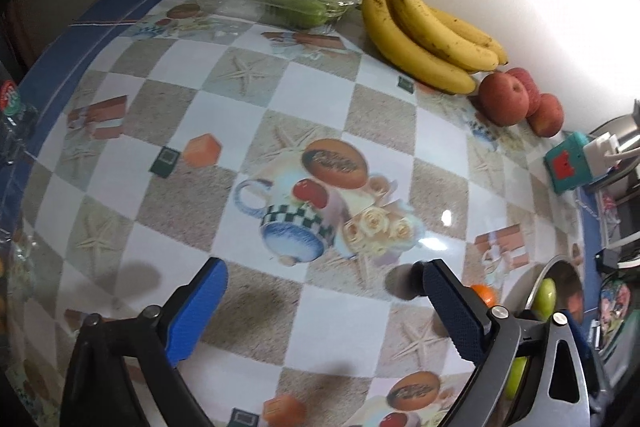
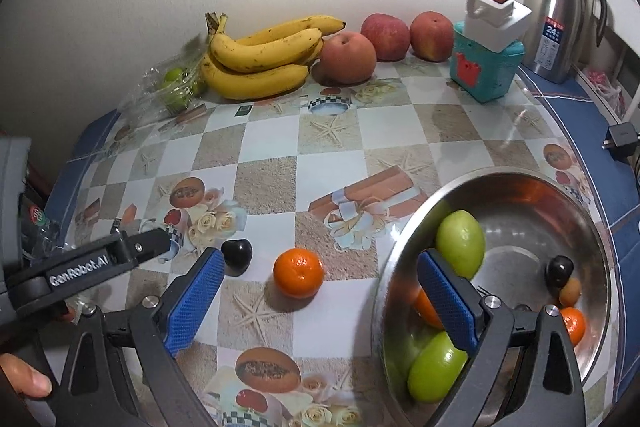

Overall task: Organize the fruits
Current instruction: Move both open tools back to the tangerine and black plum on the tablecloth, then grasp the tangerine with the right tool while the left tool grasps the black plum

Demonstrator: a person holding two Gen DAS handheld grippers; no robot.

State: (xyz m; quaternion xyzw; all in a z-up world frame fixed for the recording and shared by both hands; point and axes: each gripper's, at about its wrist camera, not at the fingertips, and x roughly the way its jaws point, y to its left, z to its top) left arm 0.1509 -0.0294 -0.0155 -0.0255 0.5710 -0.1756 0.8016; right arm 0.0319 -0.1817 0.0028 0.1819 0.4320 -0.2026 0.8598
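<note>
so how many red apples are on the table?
3, all along the back wall right of the bananas: front apple next to the bananas, middle apple behind it, right apple beside the teal box. None visible in the steel bowl.

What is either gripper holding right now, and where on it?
Nothing. The left gripper and the right gripper are both open with bare table between their fingers; the orange lies loose ahead of the right one.

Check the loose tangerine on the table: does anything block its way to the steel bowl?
Nothing visible does. The tangerine sits on bare tablecloth left of the steel bowl; the dark plum lies on its far side, away from the bowl.
</note>
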